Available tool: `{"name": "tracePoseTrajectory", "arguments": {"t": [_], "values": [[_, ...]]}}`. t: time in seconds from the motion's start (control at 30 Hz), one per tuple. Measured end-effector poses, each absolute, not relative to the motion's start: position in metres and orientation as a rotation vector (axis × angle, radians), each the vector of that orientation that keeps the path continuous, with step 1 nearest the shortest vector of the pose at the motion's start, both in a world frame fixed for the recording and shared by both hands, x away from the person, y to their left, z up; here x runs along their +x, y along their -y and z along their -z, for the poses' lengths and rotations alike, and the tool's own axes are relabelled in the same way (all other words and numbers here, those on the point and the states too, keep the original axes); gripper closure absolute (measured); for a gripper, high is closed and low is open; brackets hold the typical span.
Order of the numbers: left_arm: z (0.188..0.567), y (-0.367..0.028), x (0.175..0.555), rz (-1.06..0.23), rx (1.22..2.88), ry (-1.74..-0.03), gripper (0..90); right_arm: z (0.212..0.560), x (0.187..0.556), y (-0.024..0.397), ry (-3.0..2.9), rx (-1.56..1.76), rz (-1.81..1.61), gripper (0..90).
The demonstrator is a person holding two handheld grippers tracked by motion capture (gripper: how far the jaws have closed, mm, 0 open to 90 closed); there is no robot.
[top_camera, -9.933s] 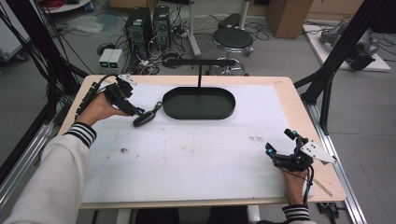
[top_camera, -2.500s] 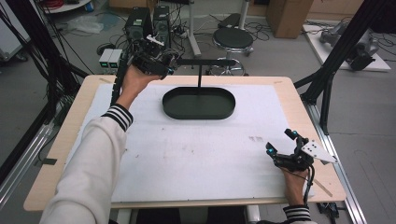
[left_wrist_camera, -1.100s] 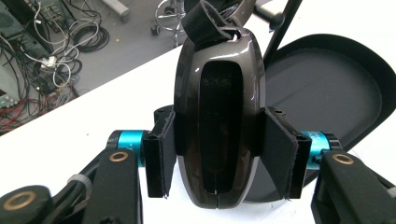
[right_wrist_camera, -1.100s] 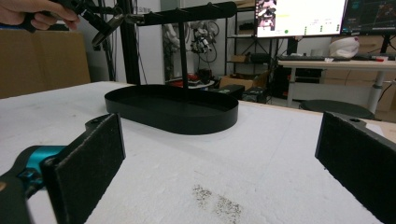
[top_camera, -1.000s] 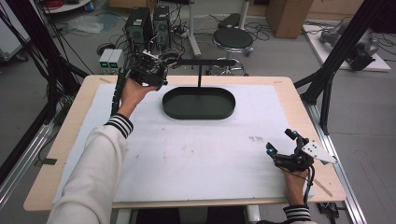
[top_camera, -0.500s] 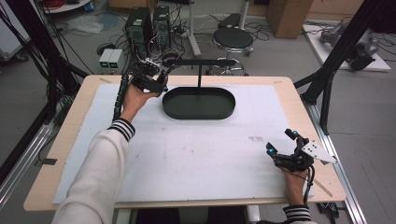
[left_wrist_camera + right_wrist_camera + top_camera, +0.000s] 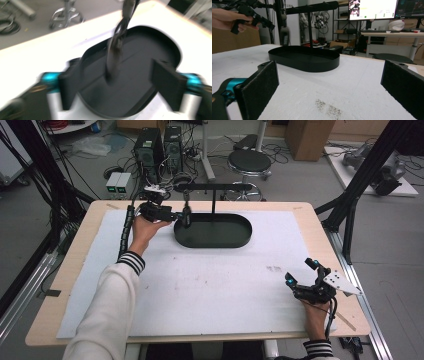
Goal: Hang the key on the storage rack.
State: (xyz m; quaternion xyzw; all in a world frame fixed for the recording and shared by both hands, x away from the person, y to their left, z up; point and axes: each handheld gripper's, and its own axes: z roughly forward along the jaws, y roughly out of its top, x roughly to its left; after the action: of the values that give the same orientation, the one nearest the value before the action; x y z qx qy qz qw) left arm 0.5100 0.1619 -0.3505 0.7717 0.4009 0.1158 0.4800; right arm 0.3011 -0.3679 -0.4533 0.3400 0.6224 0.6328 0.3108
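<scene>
A black oval tray (image 7: 244,239) stands at the table's far middle, with a black rail (image 7: 215,186) on a post above it. From the rail's left end hangs a dark utensil (image 7: 186,215), over the tray's left end. My left gripper (image 7: 176,216) is level with it. Its jaws have just been opening and stand apart in the left gripper view, where the blurred utensil (image 7: 116,50) hangs free between them without touching the pads. My right gripper (image 7: 300,271) rests open on the white mat at the front right. Nothing is between its pads (image 7: 262,82).
A white foam mat (image 7: 210,285) covers most of the wooden table (image 7: 320,227). Black frame struts (image 7: 350,205) rise past the right edge, and cables run along the left edge. A stool (image 7: 250,162) and computer cases stand on the floor behind.
My left gripper has come down from above the rail to the tray's left end, and its jaws have parted from the utensil, which now hangs on the rail. The right gripper has not moved.
</scene>
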Motion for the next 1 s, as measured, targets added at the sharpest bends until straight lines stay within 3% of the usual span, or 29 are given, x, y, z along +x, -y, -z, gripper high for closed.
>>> {"name": "tracePoseTrajectory", "arguments": {"t": [0.1, 0.17, 0.23, 0.37, 0.6, 0.8, 0.83, 1.0], "values": [[0.346, -0.172, 0.497, -0.300, 1.856, -0.905, 5.4, 0.453, 0.301, 0.368, -1.645, 0.901, -1.670, 0.5], [0.342, -0.183, 0.481, -0.294, 1.766, -0.825, 1.7, 0.453, 0.301, 0.367, -1.642, 0.896, -1.669, 0.5], [0.337, -0.191, 0.463, -0.237, 1.724, -0.812, 1.7, 0.453, 0.301, 0.368, -1.639, 0.900, -1.668, 0.5], [0.330, -0.200, 0.424, -0.344, 1.707, -0.803, 6.4, 0.453, 0.301, 0.367, -1.638, 0.898, -1.666, 0.5], [0.336, -0.216, 0.380, -0.355, 1.660, -0.723, 5.5, 0.453, 0.301, 0.367, -1.639, 0.897, -1.666, 0.5], [0.357, -0.242, 0.342, -0.560, 1.654, -0.663, 5.4, 0.453, 0.300, 0.367, -1.642, 0.893, -1.659, 0.5], [0.361, -0.245, 0.338, -0.577, 1.647, -0.660, 2.0, 0.453, 0.301, 0.367, -1.642, 0.889, -1.657, 0.5], [0.384, -0.269, 0.313, -0.607, 1.593, -0.653, 1.7, 0.453, 0.301, 0.366, -1.641, 0.885, -1.655, 0.5]]}}
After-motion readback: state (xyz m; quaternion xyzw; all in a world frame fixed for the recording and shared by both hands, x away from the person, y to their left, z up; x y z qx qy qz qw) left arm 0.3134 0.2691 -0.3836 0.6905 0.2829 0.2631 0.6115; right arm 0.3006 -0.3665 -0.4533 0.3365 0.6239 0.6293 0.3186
